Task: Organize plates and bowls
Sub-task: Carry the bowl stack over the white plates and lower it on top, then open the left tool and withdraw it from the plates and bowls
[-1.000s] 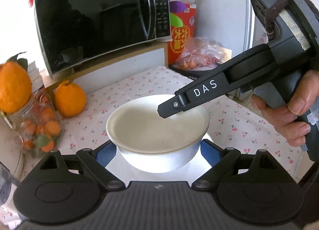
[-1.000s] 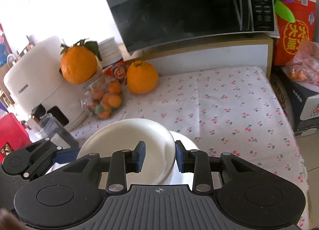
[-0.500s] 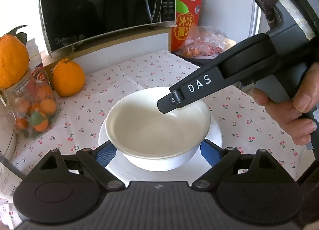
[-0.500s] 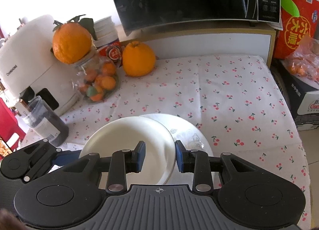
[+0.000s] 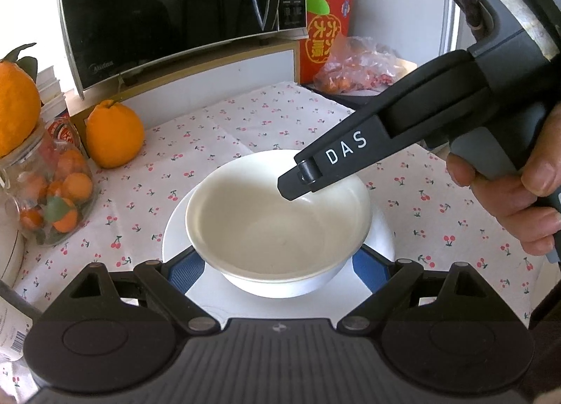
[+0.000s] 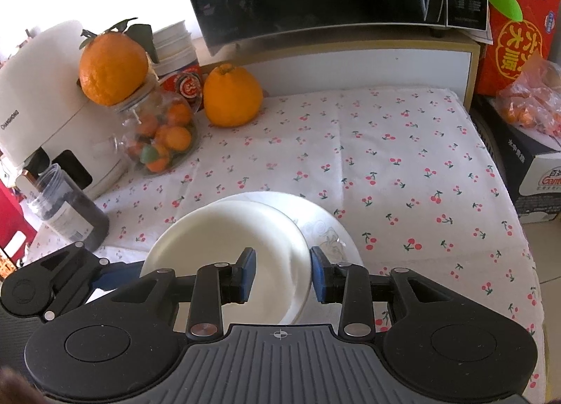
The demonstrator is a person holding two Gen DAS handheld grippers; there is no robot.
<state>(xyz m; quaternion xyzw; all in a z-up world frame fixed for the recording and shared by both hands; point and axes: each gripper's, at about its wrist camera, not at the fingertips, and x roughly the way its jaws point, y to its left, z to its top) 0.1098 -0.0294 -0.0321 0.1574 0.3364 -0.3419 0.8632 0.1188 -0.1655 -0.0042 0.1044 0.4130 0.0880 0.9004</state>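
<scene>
I'm setting the bowl (image 5: 277, 225) onto the plate (image 6: 329, 228) on the cherry-print tablecloth (image 6: 403, 158). My left gripper (image 5: 277, 264) cradles the bowl between its 2 wide pads; my right gripper (image 6: 282, 276) straddles the bowl's rim, its jaws opening. Next, I think, both must release and back away without tipping it.

White letters "DAS" run along the black finger of the right gripper (image 5: 328, 167). The microwave (image 5: 168, 8) carries a small "Midea" logo on its lower left corner. "CHANGHONG" runs sideways on the white appliance (image 6: 45, 102). The red box (image 6: 519, 29) shows big yellow Chinese characters in a ring. The black carton (image 6: 529, 158) has white Chinese print, too small to read.
</scene>
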